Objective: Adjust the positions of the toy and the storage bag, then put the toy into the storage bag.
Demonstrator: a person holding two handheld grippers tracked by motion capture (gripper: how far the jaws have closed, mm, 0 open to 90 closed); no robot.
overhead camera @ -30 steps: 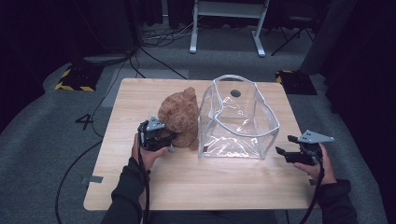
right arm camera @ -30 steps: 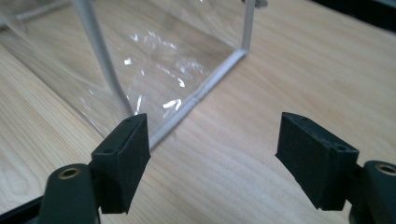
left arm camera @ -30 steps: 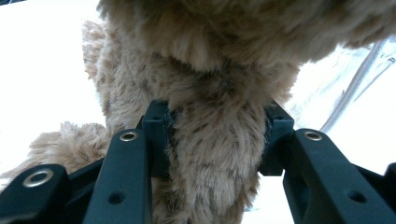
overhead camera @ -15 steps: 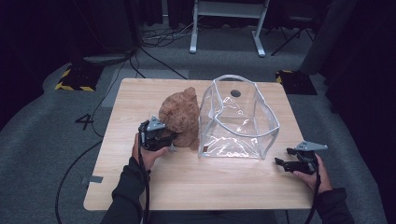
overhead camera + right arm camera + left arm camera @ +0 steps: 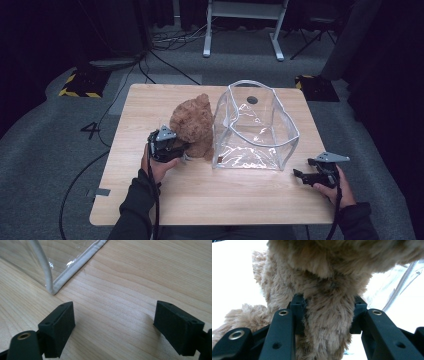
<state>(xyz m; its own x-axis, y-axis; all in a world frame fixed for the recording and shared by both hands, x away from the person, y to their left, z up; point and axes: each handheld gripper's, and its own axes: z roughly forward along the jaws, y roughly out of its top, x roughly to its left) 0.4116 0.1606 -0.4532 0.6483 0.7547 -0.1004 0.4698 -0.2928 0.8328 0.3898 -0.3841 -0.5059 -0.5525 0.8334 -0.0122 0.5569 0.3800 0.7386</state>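
Note:
A brown plush bear [image 5: 192,122] stands on the wooden table [image 5: 240,200], left of a clear plastic bag [image 5: 255,125] with white piping. My left gripper [image 5: 182,147] is shut on the bear's lower part. In the left gripper view both pads press into the fur [image 5: 329,290] around my left gripper [image 5: 328,312]. My right gripper [image 5: 300,176] sits low over the table's right front, just off the bag's near right corner [image 5: 50,282]. Its jaws have just been opening and now stand wide, with bare wood between them at my right gripper [image 5: 117,327].
The bag's open mouth faces up, and its rim stands taller than the bear's head. Bare tabletop stretches along the front edge between the two hands. Cables and a stand's white legs [image 5: 240,30] lie on the grey floor beyond the table.
My right gripper has sunk toward the tabletop by the bag's corner and its jaws have spread wider. The left gripper and the bear have stayed put.

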